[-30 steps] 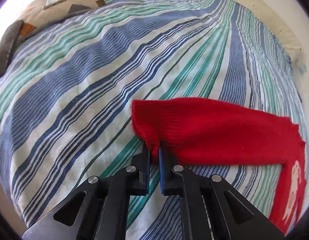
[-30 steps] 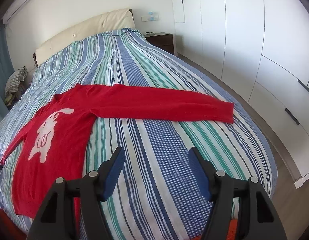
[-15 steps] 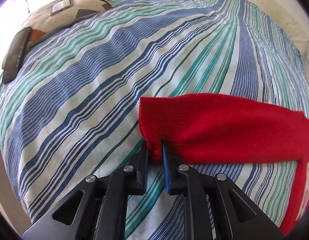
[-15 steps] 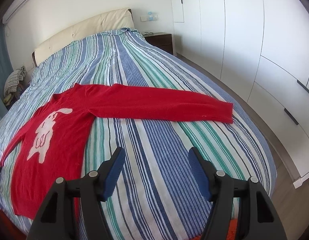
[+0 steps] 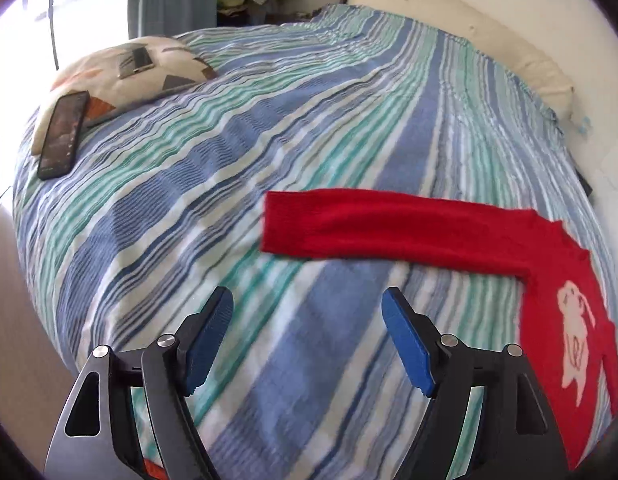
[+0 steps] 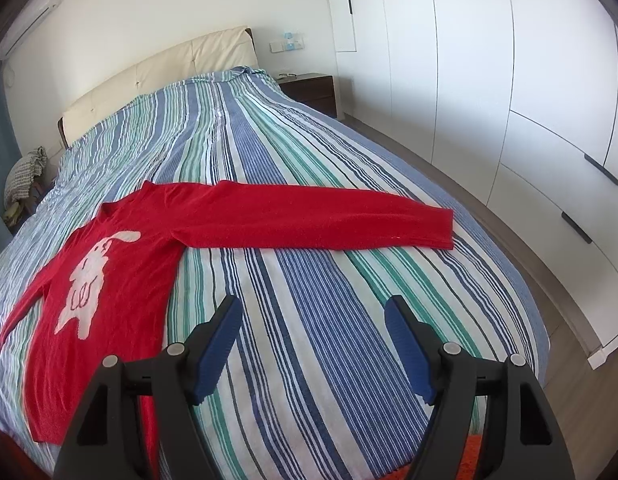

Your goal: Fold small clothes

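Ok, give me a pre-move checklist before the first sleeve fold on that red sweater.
1. Left hand-held gripper free of cloth: ok, jaws just opened, nothing between them.
2. Right hand-held gripper open, unloaded: ok.
3. Red knit sweater with white rabbit lying flat, face up: ok.
4. Both sleeves spread straight: ok.
5. Black phone on patterned cushion clear of the sweater: ok.
6. Bottom hem flat: cannot tell.

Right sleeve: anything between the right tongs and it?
Nothing visible. Only bare striped bedspread lies between the open right tongs and the red sweater's outstretched sleeve. The sleeve lies flat with nothing on it.
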Motion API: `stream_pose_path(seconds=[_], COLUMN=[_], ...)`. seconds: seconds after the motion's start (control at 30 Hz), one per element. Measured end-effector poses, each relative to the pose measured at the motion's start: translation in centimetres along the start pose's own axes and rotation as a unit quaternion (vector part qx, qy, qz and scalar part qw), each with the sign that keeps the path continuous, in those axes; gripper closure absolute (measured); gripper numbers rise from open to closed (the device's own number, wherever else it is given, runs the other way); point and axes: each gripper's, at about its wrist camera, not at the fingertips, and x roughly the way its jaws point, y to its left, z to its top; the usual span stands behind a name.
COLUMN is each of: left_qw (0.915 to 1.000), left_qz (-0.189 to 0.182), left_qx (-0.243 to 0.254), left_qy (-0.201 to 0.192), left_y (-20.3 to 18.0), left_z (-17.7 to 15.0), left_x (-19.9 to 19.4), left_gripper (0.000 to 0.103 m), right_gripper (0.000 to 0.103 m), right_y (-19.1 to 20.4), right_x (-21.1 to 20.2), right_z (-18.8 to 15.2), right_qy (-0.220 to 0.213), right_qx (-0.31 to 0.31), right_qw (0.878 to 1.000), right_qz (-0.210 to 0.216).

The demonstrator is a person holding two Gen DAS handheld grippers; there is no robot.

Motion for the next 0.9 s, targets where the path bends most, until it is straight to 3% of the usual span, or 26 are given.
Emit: stream_pose_path(seconds=[0.1,0.27,0.53,0.9], left_qw=[0.9989,0.9932,0.9860,0.9849], left_qz=[-0.035,-0.080,-0.068,-0.061], left_qx=[0.029,0.083,0.137,0.145], left_qy=[-0.007,0.014,0.067,0.072], left_y=[-3.2,-8.3,-10.8,-10.3], left_z=[-1.9,-5.8,-11.2,-11.6], left_x=[-1.7,-1.7,2.3,3.3], left_gripper=[0.015,0.014,0.014,0.004], right_gripper=[0.030,0.030,0.030,0.030], right_y=[0.2,0.6,0.4,0.0], right_x=[-0.1,-0.2,-0.3,-0.1], right_z=[0.0,-0.1,-0.2,-0.2], right_qy=[-0.003,-0.007,-0.008,-0.005], right_qx=[-0.007,-0.016,-0.015,-0.011], right_qw=[1.000,1.000,1.000,1.000], right_qz=[-0.003,-0.008,-0.009,-0.008])
